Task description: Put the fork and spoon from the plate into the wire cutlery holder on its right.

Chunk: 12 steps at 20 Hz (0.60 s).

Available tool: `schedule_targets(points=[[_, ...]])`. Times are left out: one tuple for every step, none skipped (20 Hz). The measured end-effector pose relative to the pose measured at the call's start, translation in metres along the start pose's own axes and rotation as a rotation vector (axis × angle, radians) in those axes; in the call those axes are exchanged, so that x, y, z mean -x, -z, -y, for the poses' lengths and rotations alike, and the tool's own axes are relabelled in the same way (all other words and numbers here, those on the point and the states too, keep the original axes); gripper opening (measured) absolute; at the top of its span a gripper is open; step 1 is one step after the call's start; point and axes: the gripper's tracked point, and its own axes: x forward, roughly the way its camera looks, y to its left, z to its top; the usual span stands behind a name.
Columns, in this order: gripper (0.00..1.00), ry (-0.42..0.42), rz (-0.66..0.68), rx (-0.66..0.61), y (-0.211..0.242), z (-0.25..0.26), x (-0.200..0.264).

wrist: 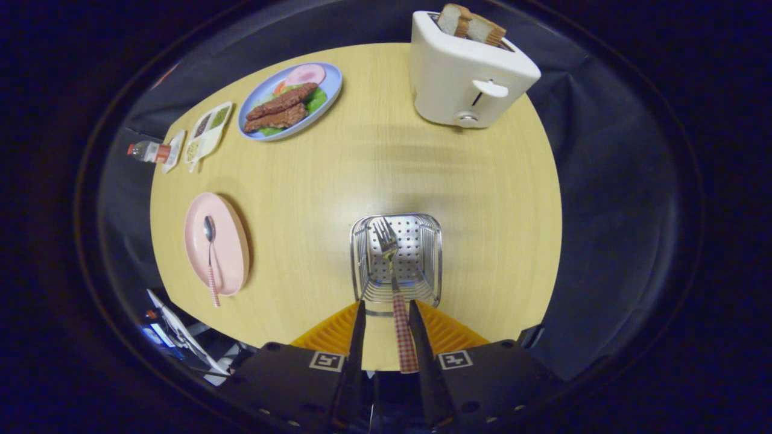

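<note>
The fingers stand slightly apart with the fork between them; grip uncertain, tines over the holder. Released tilted, it could snag the rim. The spoon lies on the plate, left of the holder.

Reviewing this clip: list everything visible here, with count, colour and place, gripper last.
fork: 1, silver with red-checked handle, tines over the holder, handle between the fingers
wire cutlery holder: 1, silver, just ahead of the fingers
spoon: 1, silver with red-checked handle, on the pink plate
pink plate: 1, left of the holder
blue plate: 1, with food, beyond the pink plate
toaster: 1, white, bread in it, beyond the holder
table: 1, light wood
gripper: 1, fingers near the fork handle's sides; contact unclear
</note>
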Motion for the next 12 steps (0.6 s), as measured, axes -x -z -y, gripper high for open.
schedule_targets(points=[[0.45, -0.011, 0.022, -0.006, 0.002, -0.006, 0.003], [0.49, -0.024, 0.049, -0.012, 0.005, -0.011, 0.004], [0.54, -0.036, 0.079, -0.016, 0.006, -0.018, 0.005], [0.56, -0.037, 0.108, -0.021, 0.010, -0.022, 0.006], [0.59, -0.033, 0.132, -0.027, 0.013, -0.026, 0.007], [0.62, -0.032, 0.156, -0.034, 0.016, -0.031, 0.007], [0.65, -0.027, 0.180, -0.041, 0.018, -0.035, 0.009], [0.71, -0.021, 0.209, -0.045, 0.020, -0.040, 0.011], [0.78, -0.011, 0.238, -0.046, 0.021, -0.043, 0.013], [0.85, -0.001, 0.263, -0.049, 0.023, -0.047, 0.015], [0.87, 0.004, 0.286, -0.048, 0.024, -0.053, 0.017], [0.94, 0.023, 0.312, -0.043, 0.024, -0.056, 0.019]])
